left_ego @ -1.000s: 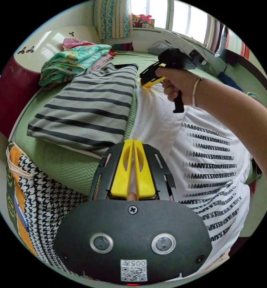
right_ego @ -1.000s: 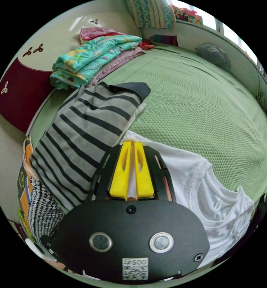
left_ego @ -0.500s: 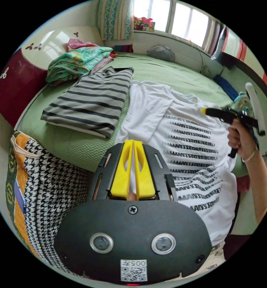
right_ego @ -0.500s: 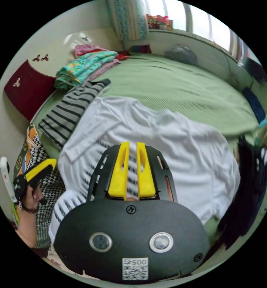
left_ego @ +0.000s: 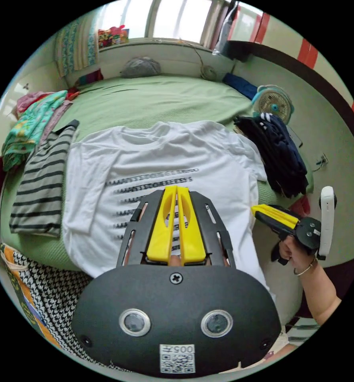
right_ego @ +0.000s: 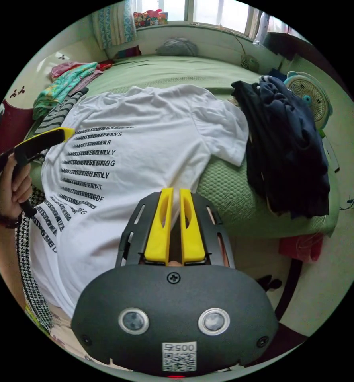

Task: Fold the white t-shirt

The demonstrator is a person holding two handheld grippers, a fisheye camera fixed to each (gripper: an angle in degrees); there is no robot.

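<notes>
1. The white t-shirt (left_ego: 153, 167) lies spread flat on the green bed (left_ego: 157, 95), its printed side up and its hem hanging over the bed's edge.
2. The left tongs (left_ego: 176, 191) hover above the print, jaws nearly together, gripping nothing.
3. The right tongs (right_ego: 172, 193) stand a narrow gap apart, empty, by the hem.
4. A striped shirt (left_ego: 39, 187) lies beside one sleeve, dark clothes (right_ego: 288, 159) beside the other.

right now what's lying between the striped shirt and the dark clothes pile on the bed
The white t-shirt lies spread print-up between the striped shirt and the dark clothes pile, seen best in the left gripper view; a strip of green bed cover shows beside the pile.
</notes>
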